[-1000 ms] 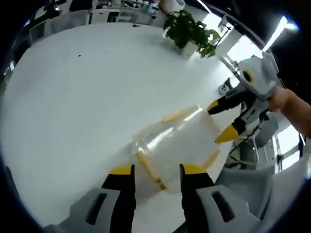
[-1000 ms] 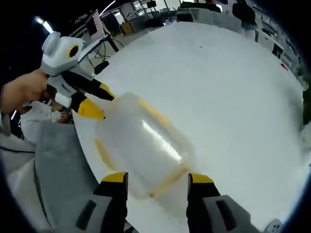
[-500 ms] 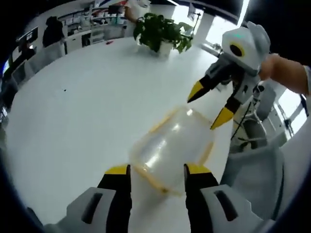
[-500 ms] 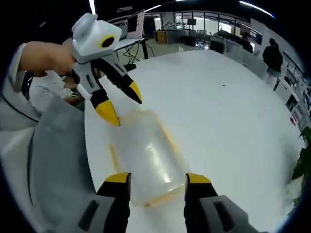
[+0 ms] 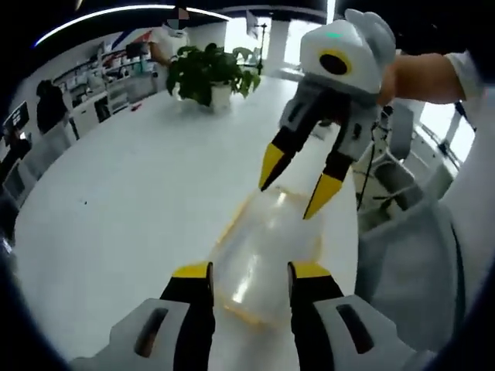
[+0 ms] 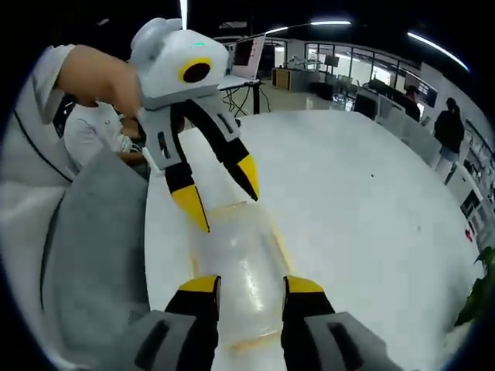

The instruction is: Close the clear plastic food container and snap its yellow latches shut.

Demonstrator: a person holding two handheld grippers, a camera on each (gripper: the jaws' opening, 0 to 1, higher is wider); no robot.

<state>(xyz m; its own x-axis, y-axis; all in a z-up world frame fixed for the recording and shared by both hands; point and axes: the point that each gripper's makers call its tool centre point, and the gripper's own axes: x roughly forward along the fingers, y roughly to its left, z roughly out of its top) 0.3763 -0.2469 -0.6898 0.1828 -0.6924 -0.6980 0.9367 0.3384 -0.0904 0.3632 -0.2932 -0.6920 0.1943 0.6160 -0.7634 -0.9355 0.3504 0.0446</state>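
Clear plastic food container (image 5: 259, 259) lying on the white table (image 5: 131, 193), flanked end to end by two grippers.
The left gripper (image 5: 247, 272) and the right gripper (image 6: 246, 287) each straddle one end of the container, jaws apart on either side of it; whether the tips touch its walls cannot be told. By judgement, the step in hand is lining up on the yellow latches (image 6: 280, 241); the next move calls for pressing each one flat against the wall. Glare and clear plastic blur the lid seam, so whether the lid is seated, and which latches are snapped, cannot be made out. A potted plant (image 5: 207, 73) stands far across the table.
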